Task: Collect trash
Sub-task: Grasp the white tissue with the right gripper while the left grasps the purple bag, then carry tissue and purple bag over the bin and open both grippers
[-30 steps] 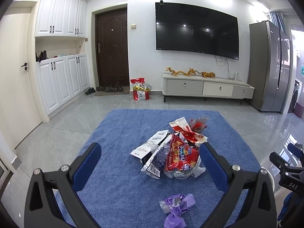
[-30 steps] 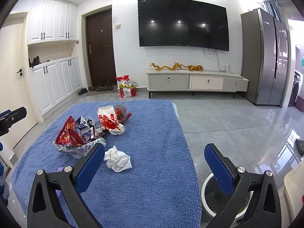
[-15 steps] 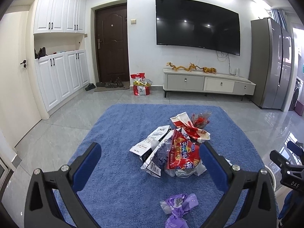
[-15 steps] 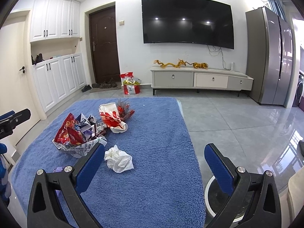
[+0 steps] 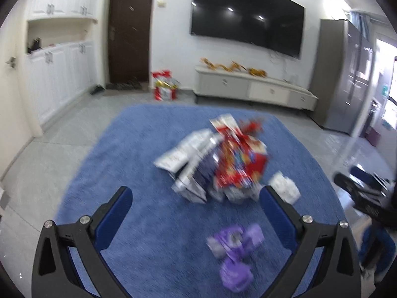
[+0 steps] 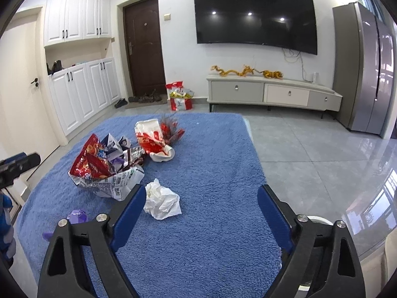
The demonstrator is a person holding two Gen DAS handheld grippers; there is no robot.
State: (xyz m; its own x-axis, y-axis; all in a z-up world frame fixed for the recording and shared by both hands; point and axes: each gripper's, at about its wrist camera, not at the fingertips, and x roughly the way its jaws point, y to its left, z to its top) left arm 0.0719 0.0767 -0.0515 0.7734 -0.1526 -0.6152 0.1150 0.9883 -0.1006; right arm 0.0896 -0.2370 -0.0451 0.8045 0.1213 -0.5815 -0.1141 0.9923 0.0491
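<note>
**Snack wrappers heaped on a blue-covered worktop, two empty grippers held over it**

A heap of trash [image 6: 109, 168] is seen on a worktop [image 6: 211, 223] covered with a blue fleecy cloth. The heap is made up of a red snack bag, silver and white printed wrappers and dark foil; in the left wrist view it is badly blurred. Just behind the heap, a red-and-white paper bag [image 6: 152, 139] is lying on its side. Just in front of the heap and to its right, a crumpled white tissue [image 6: 162, 200] is lying apart from it. In front of the heap, on its left as seen from the right wrist, a crumpled purple wrapper [image 5: 234, 250] is lying.

The left gripper [image 5: 196, 203] is held wide apart with nothing between its blue fingers; the purple wrapper is seen low between them, untouched. The right gripper [image 6: 199, 201] has just been closing a little, yet is spread wide and empty, with the tissue just beside its left finger.

Beyond the heap, a grey tiled floor, a dark door, white cupboards, a wall-mounted television and a low cabinet are shown.
</note>
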